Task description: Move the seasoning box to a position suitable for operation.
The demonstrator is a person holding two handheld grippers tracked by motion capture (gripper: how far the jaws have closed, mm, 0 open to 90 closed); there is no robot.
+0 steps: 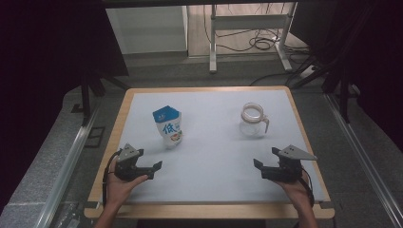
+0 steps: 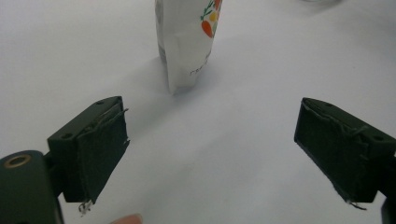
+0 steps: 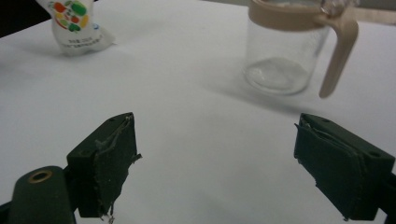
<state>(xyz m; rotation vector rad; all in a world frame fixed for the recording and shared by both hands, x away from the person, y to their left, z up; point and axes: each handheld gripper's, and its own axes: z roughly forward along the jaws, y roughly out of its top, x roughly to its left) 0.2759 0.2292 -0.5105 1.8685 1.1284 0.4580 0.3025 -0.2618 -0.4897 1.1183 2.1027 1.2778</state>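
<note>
A white and blue stand-up pouch (image 1: 167, 126) with printed fruit stands upright on the left half of the white table top (image 1: 214, 142). A clear glass jar (image 1: 253, 121) with a beige collar and handle stands on the right half. My left gripper (image 1: 151, 164) rests low near the front left, open, with nothing between its jaws. In the left gripper view the pouch (image 2: 187, 42) stands ahead of the open gripper (image 2: 212, 126). My right gripper (image 1: 265, 157) sits at the front right, open and empty. In the right gripper view the jar (image 3: 282, 51) is ahead to the right of the gripper (image 3: 215, 135) and the pouch (image 3: 74, 25) is far left.
The white top has a wooden rim (image 1: 209, 209). Beyond the far edge stand a metal table frame (image 1: 247, 28) and loose cables (image 1: 261, 42) on the floor. Metal rails (image 1: 71, 156) run along both sides.
</note>
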